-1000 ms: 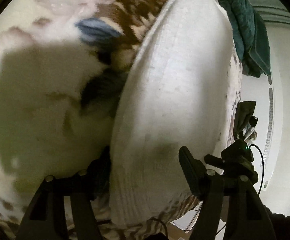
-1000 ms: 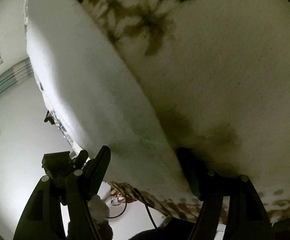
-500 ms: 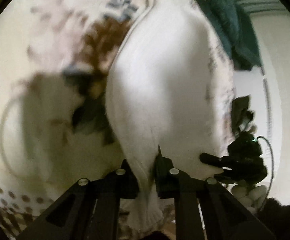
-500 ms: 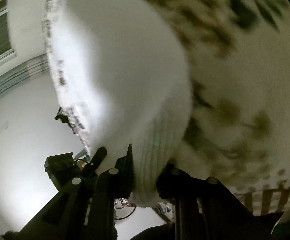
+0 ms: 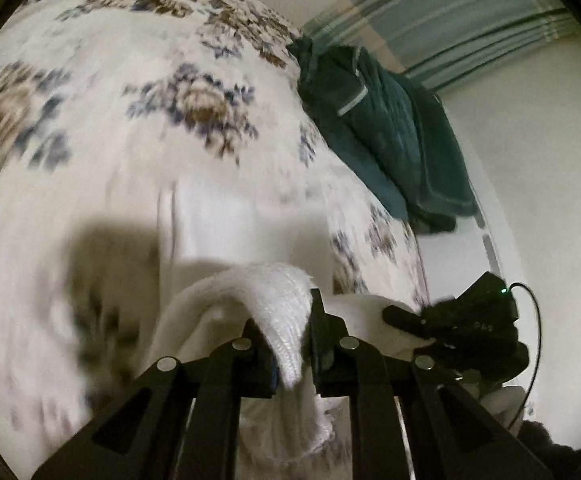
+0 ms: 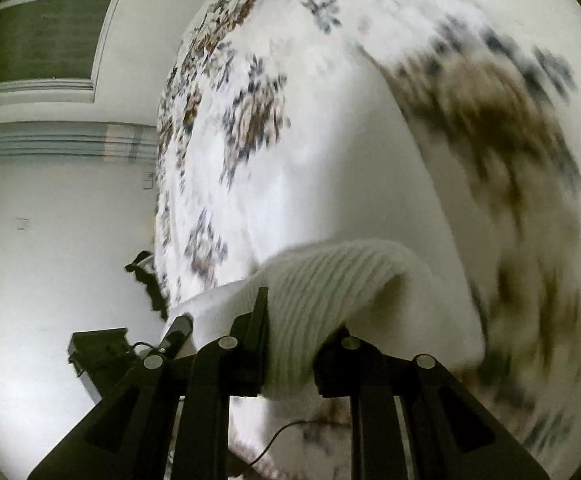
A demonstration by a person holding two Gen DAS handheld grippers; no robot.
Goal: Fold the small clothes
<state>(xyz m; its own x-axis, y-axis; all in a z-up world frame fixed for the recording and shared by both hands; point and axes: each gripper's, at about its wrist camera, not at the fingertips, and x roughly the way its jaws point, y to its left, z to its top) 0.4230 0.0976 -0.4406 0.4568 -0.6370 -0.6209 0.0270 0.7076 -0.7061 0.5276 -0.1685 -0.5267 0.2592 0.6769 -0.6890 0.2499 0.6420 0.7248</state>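
Observation:
A white ribbed knit garment (image 5: 266, 292) lies on a flowered bedspread (image 5: 102, 128), with one edge lifted off it. My left gripper (image 5: 290, 344) is shut on a corner of that edge, and the cloth hangs down between its fingers. My right gripper (image 6: 290, 332) is shut on the white knit garment (image 6: 330, 272) at another corner, with the ribbed fabric bunched over its jaws. In the left wrist view the right gripper (image 5: 402, 316) shows at the right, close by. The rest of the garment (image 6: 330, 184) stretches flat and blurred across the bed.
A dark green garment (image 5: 386, 132) is piled at the bed's far right edge. Beyond the bed are a pale floor (image 6: 50, 240), a wall with striped trim and a window (image 6: 46, 36). A cable (image 6: 282, 432) trails below the right gripper.
Both grippers went from open around the garment's edge to shut on it. Both then rose and pulled back, lifting that edge off the bed.

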